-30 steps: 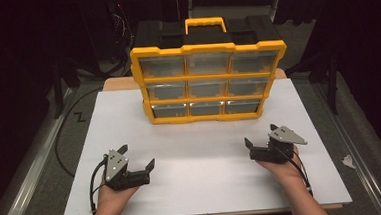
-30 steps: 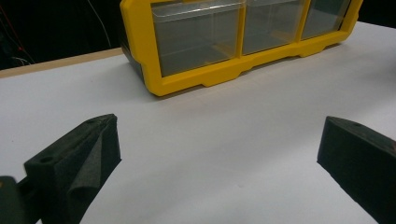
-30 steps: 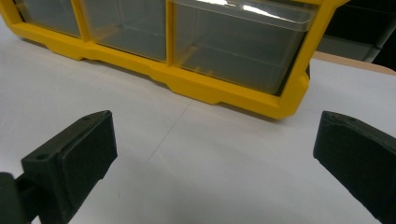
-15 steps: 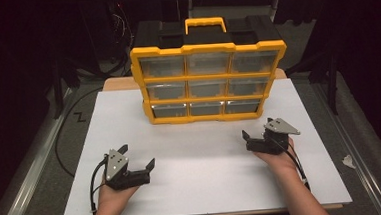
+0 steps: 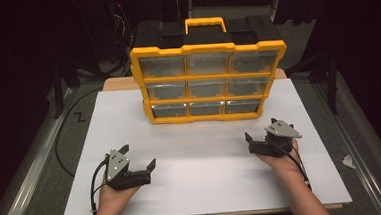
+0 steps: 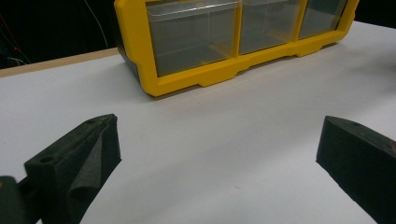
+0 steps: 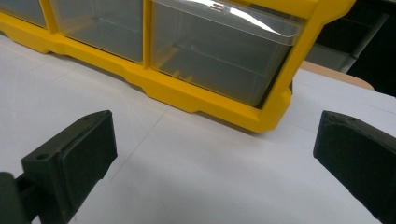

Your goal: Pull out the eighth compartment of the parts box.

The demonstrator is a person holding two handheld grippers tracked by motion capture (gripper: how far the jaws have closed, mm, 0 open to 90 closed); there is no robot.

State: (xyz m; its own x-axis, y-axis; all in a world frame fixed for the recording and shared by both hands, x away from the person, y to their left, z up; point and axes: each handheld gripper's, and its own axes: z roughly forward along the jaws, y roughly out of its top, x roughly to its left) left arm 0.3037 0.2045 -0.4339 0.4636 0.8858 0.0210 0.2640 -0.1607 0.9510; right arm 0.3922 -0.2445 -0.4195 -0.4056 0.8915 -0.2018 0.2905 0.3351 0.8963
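A yellow and black organizer cabinet (image 5: 208, 81) with three rows of clear drawers stands upright at the far middle of the white table (image 5: 203, 187). My left gripper (image 5: 137, 157) rests low near the front left, open, with nothing between its jaws. In the left gripper view the cabinet's bottom-left drawer (image 6: 194, 37) lies ahead. My right gripper (image 5: 260, 129) hovers at the front right, open and empty, close to the cabinet's lower right corner. The bottom-right drawer (image 7: 219, 51) fills the upper part of the right gripper view.
Dark floor and cables (image 5: 74, 124) surround the table on the left. A metal rail (image 5: 27, 167) runs along the left side. A small white scrap (image 5: 348, 162) lies on the floor at the right. Bare table surface stretches between the two grippers.
My right gripper has moved forward toward the cabinet's lower right corner. The left gripper has stayed in place.
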